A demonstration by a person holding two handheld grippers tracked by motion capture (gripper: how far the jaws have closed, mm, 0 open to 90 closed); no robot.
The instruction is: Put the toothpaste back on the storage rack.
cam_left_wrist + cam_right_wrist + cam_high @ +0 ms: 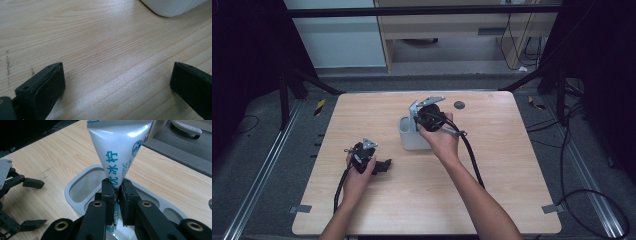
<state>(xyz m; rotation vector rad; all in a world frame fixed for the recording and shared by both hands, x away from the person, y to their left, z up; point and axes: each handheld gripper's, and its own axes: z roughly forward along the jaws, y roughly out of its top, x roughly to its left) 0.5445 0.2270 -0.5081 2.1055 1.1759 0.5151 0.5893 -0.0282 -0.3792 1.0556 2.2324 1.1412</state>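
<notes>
Holding a white toothpaste tube [117, 152] pinched near its narrow end, the right gripper [117, 195] hangs over the grey-white holder [75, 185], which stands a little toward the far edge from the middle of the table [492, 200]. Its jaws are clamped tight on the tube, whose wide crimped end points up and away while the pinched part sits just above one of the holder's openings. In the high view the right gripper [424, 120] stands directly over the holder [409, 142].

Judging from this, the pick-up is done and the tube is lined up over a compartment; what remains is lowering it in, letting go and drawing the hand clear. Whether the tube's lower tip already reaches inside the opening cannot be told, as the jaws hide it.

The left gripper [371, 161] rests on the table toward the near left corner, jaws spread wide with nothing between them, well apart from the holder.
</notes>
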